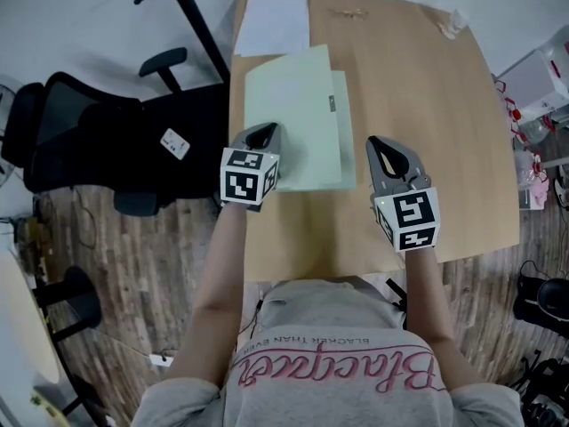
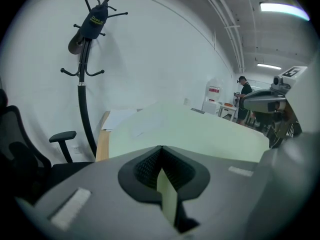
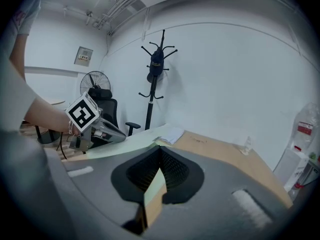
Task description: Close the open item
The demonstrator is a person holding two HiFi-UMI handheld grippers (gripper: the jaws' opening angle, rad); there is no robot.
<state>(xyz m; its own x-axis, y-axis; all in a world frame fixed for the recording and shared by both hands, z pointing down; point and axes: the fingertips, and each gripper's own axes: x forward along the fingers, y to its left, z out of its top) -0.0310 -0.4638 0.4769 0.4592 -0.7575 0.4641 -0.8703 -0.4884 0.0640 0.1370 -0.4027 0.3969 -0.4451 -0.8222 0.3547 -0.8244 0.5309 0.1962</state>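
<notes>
The folder (image 1: 298, 118) is pale green and lies on the far-left part of the wooden table (image 1: 418, 105), with its long side running away from the person. Its upper cover is down over the lower leaf. A narrow strip of that leaf, carrying a small dark label, shows along the right edge. By this evidence the folder is closed or very nearly so.

The left gripper (image 1: 264, 134) has its tip at the folder's left edge. Its jaws are brought together tip to tip. The slit behind the tips shows only pale green, which is the folder seen through the gap. No view confirms that a cover edge is pinched. This position probably serves to lay the cover down and steady it.

The right gripper (image 1: 378, 145) is just beside the folder's right edge, apart from it and above bare wood. Its jaws also meet at the tips and hold nothing. It appears to be standing by.

The head view gives the plan layout, including the white paper (image 1: 274, 23) beyond the folder and the office chair (image 1: 107, 140) left of the table. It does not show either jaw gap. The right gripper view shows the cover low and almost level under the left gripper. The left gripper view adds the coat stand (image 2: 85, 84) by the wall.
</notes>
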